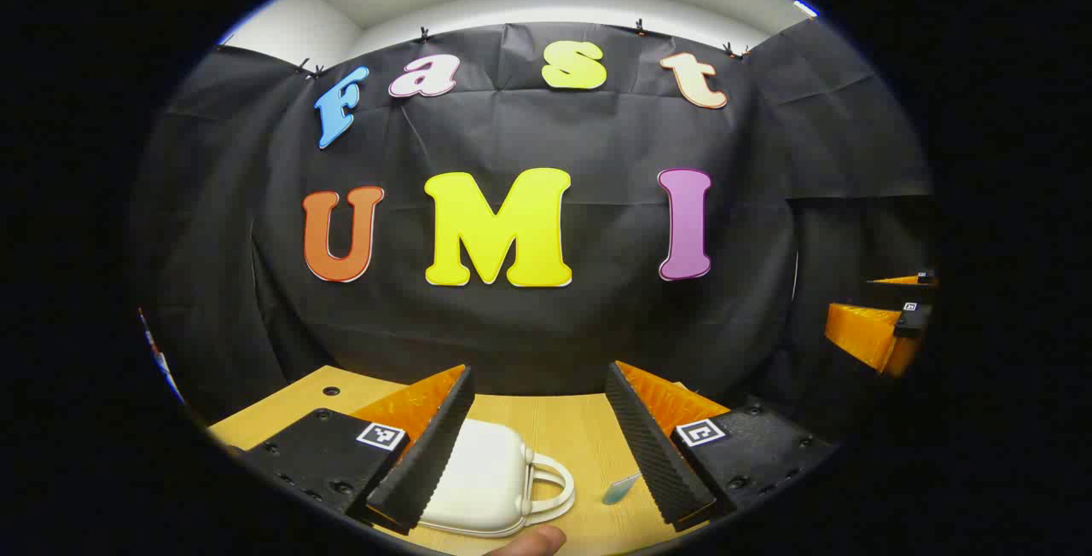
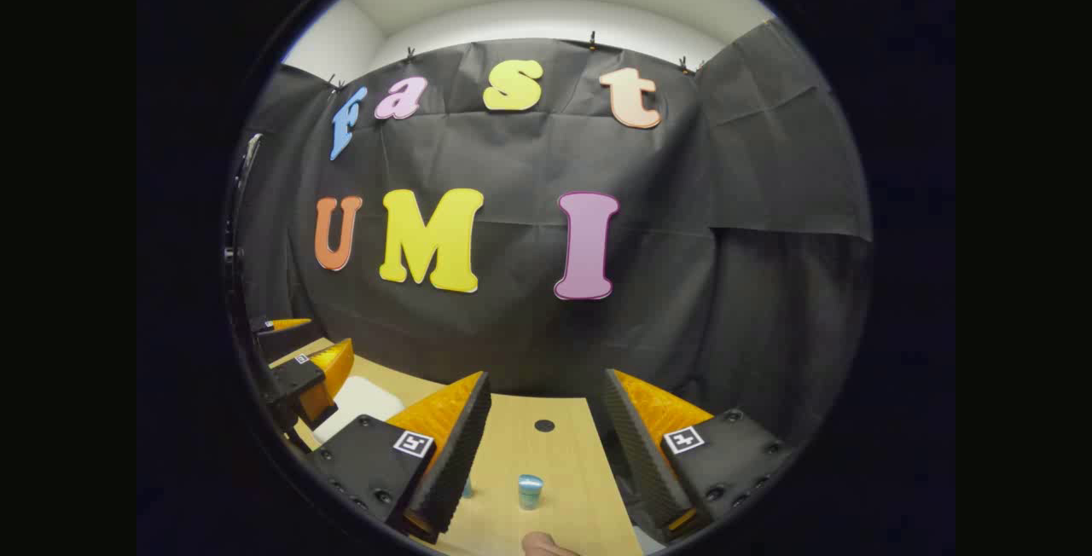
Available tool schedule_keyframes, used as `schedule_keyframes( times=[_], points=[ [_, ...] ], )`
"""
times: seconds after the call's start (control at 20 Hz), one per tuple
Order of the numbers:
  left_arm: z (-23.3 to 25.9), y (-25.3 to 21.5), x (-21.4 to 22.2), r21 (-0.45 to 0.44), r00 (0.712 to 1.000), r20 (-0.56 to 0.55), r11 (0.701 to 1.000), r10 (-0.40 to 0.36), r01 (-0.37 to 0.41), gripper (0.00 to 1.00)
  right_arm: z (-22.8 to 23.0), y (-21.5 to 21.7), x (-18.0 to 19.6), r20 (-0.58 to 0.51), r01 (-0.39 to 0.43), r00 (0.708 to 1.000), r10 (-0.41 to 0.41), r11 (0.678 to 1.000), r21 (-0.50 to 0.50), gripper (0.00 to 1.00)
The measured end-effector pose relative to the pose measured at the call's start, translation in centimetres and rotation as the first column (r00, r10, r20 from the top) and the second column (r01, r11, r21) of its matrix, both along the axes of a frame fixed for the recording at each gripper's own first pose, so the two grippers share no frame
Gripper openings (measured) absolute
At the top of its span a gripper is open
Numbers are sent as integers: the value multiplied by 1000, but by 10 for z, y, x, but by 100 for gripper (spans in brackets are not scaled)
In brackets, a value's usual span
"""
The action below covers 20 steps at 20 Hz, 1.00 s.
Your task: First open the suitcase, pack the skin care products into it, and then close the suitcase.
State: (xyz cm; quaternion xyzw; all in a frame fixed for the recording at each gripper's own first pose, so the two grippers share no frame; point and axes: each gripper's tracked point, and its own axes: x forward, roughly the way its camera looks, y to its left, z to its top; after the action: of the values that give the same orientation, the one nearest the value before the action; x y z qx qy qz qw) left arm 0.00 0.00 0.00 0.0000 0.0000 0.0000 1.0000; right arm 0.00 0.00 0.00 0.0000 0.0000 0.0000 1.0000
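Note:
A small white suitcase (image 1: 478, 475) with a handle lies shut on the wooden table (image 1: 572, 432), partly behind my left gripper's left finger. My left gripper (image 1: 537, 445) is open above it, nothing between its fingers. A pale blue tube (image 1: 621, 488) lies to the right of the case. In the right gripper view, my right gripper (image 2: 546, 445) is open over the table (image 2: 554, 462), and a small blue bottle (image 2: 530, 490) stands upright between its fingers, untouched. The white suitcase (image 2: 357, 402) shows at the left there, behind the other gripper (image 2: 299, 368).
The black cloth wall stands close behind the table. A dark round hole (image 2: 544, 425) is in the tabletop ahead of the right gripper. The right gripper (image 1: 879, 326) shows at the right edge of the left gripper view. A fingertip (image 1: 533, 541) is at the bottom.

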Motion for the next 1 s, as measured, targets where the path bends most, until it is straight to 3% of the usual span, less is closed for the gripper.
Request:
schedule_keyframes(
  times=[0.75,1.0],
  points=[
    [-19,-7,-6,-14,999,-41,1000,11,-12,99,13,-16,17,44,5,999,-6,1000,17,79],
    [-89,7,10,176,997,-73,984,38,-25,99,5,-33,14,40,37,999,-37,999,-9,77]
  ],
)
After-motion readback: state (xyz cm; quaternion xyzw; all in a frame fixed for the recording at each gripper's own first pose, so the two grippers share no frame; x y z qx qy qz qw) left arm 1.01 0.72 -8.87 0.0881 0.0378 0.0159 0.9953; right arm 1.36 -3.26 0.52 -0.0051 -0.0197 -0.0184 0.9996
